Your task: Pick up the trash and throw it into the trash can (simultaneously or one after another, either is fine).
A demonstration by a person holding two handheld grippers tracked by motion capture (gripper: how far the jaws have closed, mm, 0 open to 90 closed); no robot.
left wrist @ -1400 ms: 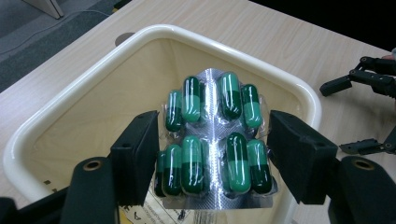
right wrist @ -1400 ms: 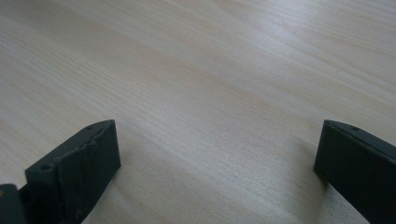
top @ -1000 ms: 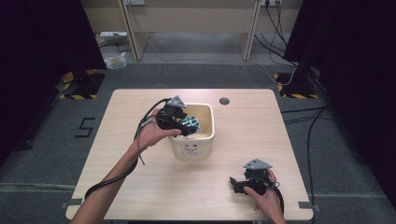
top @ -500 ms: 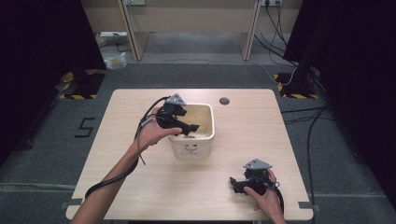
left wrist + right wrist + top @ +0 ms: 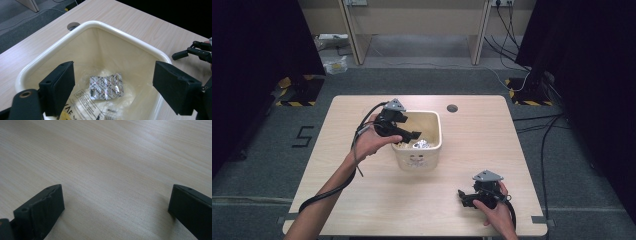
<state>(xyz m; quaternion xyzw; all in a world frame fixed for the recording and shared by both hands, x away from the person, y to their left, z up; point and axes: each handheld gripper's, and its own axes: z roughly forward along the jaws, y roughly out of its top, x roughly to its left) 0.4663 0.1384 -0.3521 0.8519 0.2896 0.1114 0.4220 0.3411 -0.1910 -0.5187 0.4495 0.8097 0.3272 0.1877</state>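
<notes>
A cream plastic bin [image 5: 419,159] stands at the middle of the wooden table. At its bottom lies a silver blister pack [image 5: 106,86] on a clear plastic bag with yellow print [image 5: 83,105]. The pack glints in the high view [image 5: 420,145] too. My left gripper [image 5: 409,126] hovers over the bin's left rim, open, with nothing between its jaws [image 5: 113,67]. My right gripper [image 5: 463,198] rests low near the table's front right corner, open over bare wood [image 5: 115,192].
A round cable hole [image 5: 452,108] sits in the table behind the bin. The left gripper's cable [image 5: 332,187] loops along the forearm. Dark floor and desk legs lie beyond the far edge.
The left gripper held the blister pack above the bin a second ago; its jaws have spread and the pack now lies in the bin. The right gripper has not moved.
</notes>
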